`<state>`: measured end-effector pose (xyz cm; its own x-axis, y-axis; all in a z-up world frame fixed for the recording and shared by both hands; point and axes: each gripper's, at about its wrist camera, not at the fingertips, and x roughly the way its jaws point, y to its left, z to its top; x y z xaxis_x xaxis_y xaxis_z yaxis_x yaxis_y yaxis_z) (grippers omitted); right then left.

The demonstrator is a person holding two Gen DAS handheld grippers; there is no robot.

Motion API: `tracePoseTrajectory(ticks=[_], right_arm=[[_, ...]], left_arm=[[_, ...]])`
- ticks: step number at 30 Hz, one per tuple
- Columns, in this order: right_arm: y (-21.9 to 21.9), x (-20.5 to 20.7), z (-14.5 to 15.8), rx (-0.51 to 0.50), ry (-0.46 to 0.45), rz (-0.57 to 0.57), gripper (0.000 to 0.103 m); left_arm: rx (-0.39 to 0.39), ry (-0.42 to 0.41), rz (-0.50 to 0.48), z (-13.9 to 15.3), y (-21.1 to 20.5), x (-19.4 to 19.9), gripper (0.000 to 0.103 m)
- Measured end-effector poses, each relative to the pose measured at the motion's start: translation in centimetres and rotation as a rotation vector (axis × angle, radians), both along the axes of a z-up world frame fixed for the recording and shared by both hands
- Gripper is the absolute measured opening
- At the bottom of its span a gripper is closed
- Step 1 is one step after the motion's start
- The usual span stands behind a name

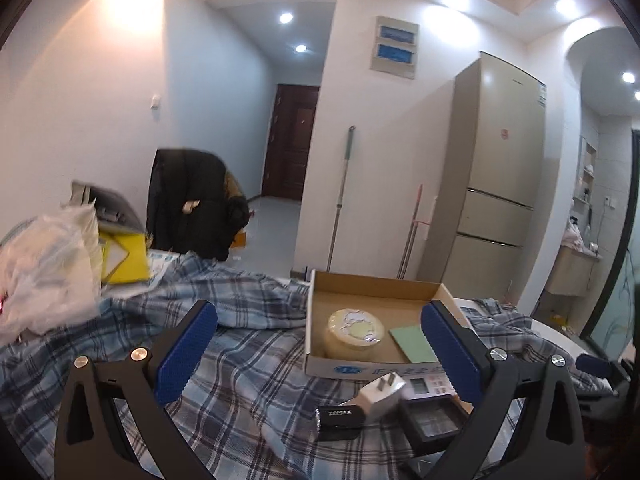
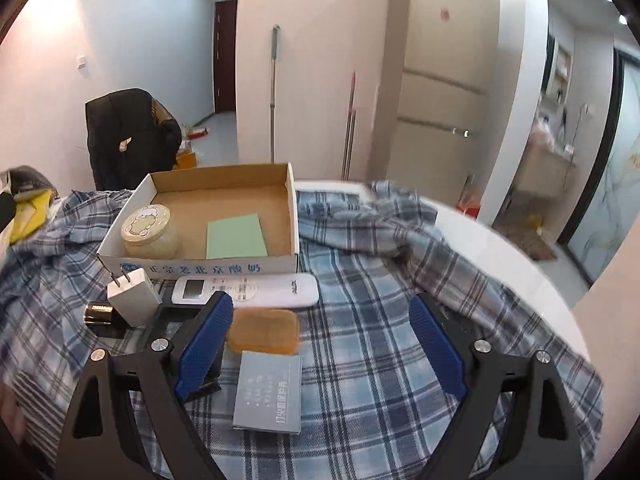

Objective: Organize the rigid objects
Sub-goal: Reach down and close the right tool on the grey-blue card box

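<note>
Surface: plaid blue cloth point(image 2: 360, 340) spread over a white table, fridge and hallway behind.
Right gripper point(image 2: 320, 340): released, jaws wide, nothing between the pads, poised above the cloth.
Nearest items: grey booklet point(image 2: 268, 392) lying flat, amber soap-like block point(image 2: 264, 330) just beyond it.
Left gripper point(image 1: 320, 354): released too, jaws wide, empty.
Left cluster: white charger plug point(image 2: 130, 294) leaning beside a small black box point(image 2: 100, 314).
Middle: white remote control point(image 2: 248, 290) lying along the box's front wall.
Far: cardboard box point(image 2: 200, 268), already holding a lidded jar point(image 2: 150, 226) and a green card point(image 2: 236, 236).
Advice: probably start with the amber block; straddle its short sides, close squarely, lift clear of the remote, set down in the box's bare floor.
</note>
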<state>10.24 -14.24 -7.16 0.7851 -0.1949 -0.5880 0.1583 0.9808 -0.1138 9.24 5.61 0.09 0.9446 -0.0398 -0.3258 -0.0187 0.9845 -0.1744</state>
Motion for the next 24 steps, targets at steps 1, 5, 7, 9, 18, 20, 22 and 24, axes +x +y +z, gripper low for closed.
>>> tracePoseTrajectory(ticks=[1,5,7,9,18,20,22,24], right_arm=[[0.2,0.1,-0.2,-0.003,0.009,0.008,0.089],[-0.1,1.3,-2.5,0.069,0.141,0.034,0.089],[0.0,2.2,-4.0,0.104,0.230,0.062,0.088],[-0.1,2.5,-4.9,0.135,0.280,0.078,0.083],[-0.2,2.8,-6.1,0.117,0.355,0.050,0.068],[-0.1,2.9,-6.3,0.130,0.371,0.059,0.067],[0.2,3.0,-6.5,0.122,0.376,0.068,0.066],[0.3,3.1,-6.9,0.118,0.397,0.070,0.045]], left_arm=[[-0.010,0.007,0.005,-0.2,0.2,0.1,0.103],[-0.004,0.023,-0.009,-0.6,0.2,0.3,0.103],[0.021,0.019,-0.003,-0.7,-0.2,0.4,0.103],[0.040,0.020,0.002,-0.9,-0.7,0.4,0.103],[0.068,0.018,-0.039,-1.0,-1.7,0.3,0.103],[0.069,0.025,-0.040,-1.0,-1.7,0.4,0.103],[0.067,0.029,-0.042,-1.1,-1.7,0.4,0.103],[0.068,0.028,-0.041,-1.0,-1.7,0.4,0.103]])
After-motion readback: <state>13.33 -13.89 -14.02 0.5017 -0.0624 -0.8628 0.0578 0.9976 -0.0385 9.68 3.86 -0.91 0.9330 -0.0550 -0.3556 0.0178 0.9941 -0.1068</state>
